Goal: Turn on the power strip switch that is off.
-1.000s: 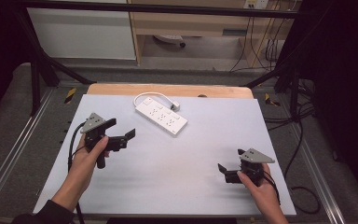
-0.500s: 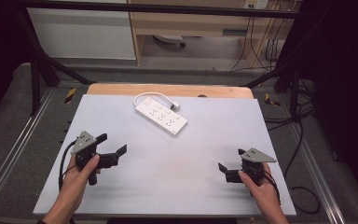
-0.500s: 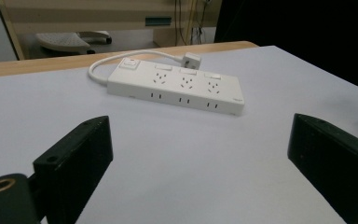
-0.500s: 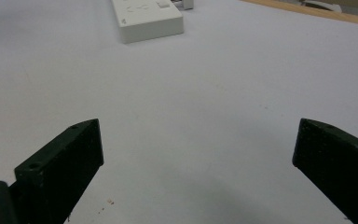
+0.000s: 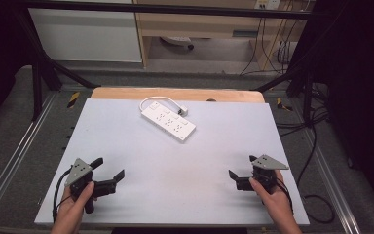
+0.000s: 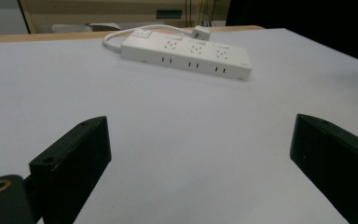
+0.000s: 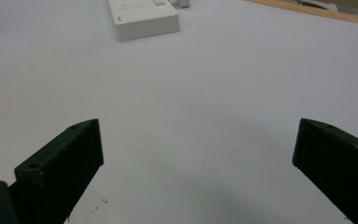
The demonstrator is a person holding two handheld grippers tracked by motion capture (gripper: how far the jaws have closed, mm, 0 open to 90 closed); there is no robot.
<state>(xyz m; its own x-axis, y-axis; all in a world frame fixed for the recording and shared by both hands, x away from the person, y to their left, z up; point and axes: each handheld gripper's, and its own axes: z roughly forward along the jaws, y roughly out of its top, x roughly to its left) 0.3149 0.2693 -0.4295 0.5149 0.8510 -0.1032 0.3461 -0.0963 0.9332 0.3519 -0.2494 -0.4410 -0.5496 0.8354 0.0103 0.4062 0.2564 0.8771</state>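
Grippers at the near edge, power strip far across the table.

Nearest us, our left gripper (image 5: 108,171) sits at the near left corner of the table (image 5: 126,146) and our right gripper (image 5: 237,178) at the near right, both with jaws spread wide and holding nothing. Between and beyond them the white sheet lies bare. Farther off, well apart from both, the strip (image 5: 168,121) lies flat near the far edge, a little left of centre. Its long axis runs diagonally: the cord end points far-left, where the short cord (image 5: 152,100) loops back to its plug (image 5: 183,112), and the free end points near-right, sockets facing up. We judge that a good reach means bringing the jaws in square across the narrow width, not along the length, and keeping clear of the cord loop.
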